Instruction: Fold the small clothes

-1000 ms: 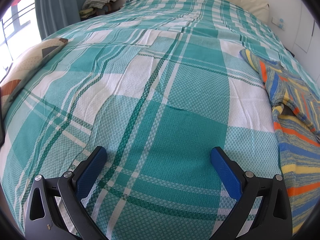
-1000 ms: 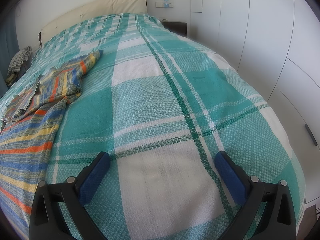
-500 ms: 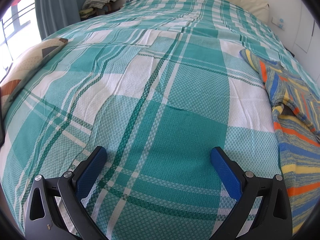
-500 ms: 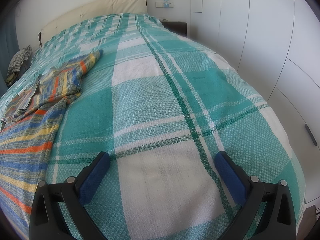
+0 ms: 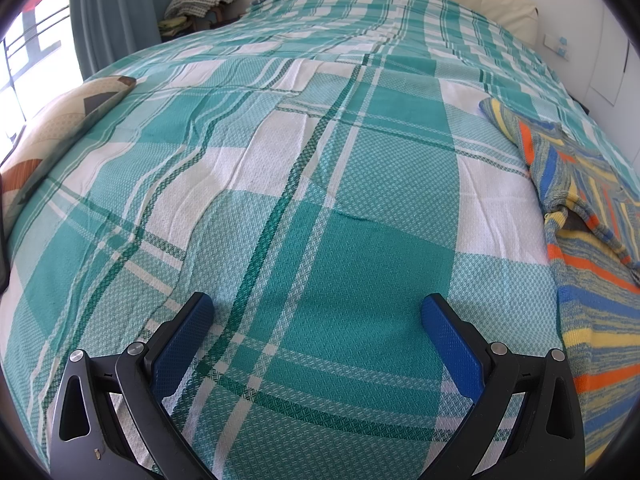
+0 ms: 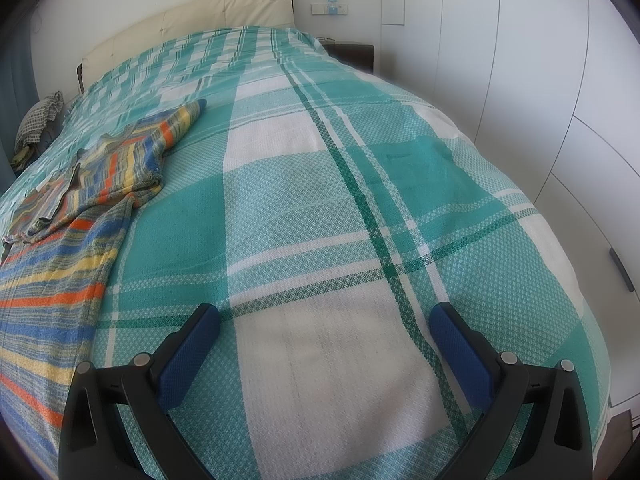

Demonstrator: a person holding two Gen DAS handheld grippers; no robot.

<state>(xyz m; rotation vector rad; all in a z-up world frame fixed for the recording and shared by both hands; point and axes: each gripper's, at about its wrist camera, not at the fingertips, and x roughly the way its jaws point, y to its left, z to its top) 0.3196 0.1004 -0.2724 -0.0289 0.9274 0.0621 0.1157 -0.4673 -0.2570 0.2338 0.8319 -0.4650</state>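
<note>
Nothing has moved since the earlier frames; both views match them. Bed with teal plaid bedspread [image 5: 320, 184]: wide, flat, lightly creased, open room on every side of my tools, its right edge dropping away toward the wardrobe doors [image 6: 520, 60]. Striped knitted garment [image 6: 120, 168]: spread mid-bed between the two grippers, one sleeve reaching toward the headboard [image 6: 192, 20], unfolded. Patterned cushion [image 5: 52, 148]: far left edge, clear of work. Left gripper [image 5: 316, 316], right gripper [image 6: 324, 324]: jaws wide apart, empty, over bare spread. Step, as I judge it: approach. Next I need both tools brought inward onto garment edges.
</note>
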